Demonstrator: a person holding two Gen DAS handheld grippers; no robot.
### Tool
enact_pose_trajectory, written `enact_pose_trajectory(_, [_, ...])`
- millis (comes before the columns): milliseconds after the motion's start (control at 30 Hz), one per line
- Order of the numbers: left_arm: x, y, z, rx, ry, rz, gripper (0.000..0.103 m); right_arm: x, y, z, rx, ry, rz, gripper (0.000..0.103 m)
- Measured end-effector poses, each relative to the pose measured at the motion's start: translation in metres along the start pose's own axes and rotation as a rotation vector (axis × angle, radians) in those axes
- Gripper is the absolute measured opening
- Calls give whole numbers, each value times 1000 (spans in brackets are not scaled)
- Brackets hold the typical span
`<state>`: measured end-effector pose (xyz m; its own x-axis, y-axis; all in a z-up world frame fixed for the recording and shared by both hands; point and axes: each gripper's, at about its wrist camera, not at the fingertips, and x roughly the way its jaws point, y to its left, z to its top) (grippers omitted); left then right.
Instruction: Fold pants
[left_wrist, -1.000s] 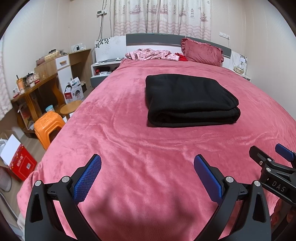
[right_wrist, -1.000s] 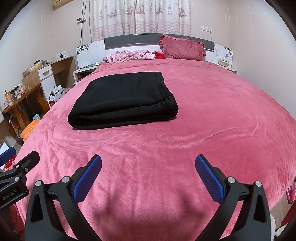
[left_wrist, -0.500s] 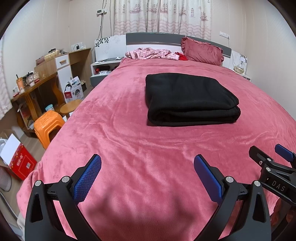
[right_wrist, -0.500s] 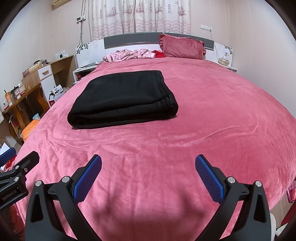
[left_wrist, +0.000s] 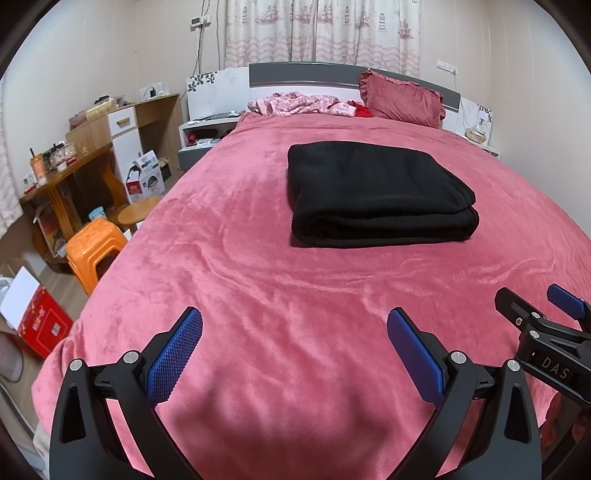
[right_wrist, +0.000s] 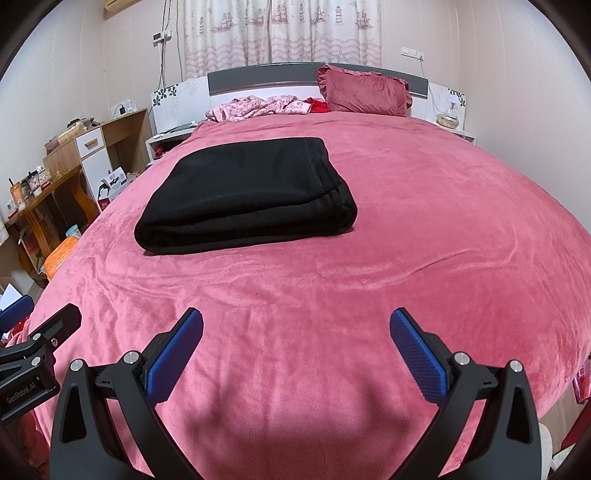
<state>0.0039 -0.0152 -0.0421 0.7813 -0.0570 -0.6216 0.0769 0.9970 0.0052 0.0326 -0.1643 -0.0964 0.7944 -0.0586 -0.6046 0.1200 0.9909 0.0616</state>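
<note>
Pink fleece bedspread (left_wrist: 258, 295) covers the bed. Dark red ruffled pillow (left_wrist: 400, 99) leans on grey-white headboard (left_wrist: 303, 72), crumpled pink floral cloth (left_wrist: 295, 105) just beside it. Left of bed: orange plastic stool (left_wrist: 94, 245), round wooden stool (left_wrist: 138, 212), wooden desk (left_wrist: 59, 177). Ship-print curtains (right_wrist: 280, 29) behind.

Loads of bare pink bedspread (left_wrist: 258, 295) lying between the two wide-open grippers and the folded black pants (left_wrist: 376, 192), nothing blocking. Pillow (right_wrist: 365, 92) and crumpled pink clothes (right_wrist: 258, 107) are sitting way back by the headboard.
</note>
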Motion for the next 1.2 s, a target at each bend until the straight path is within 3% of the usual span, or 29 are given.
enact_pose_trajectory(1200, [7,1,-3,14,48,-15,99,13,-8,-3,2,32,-1,101])
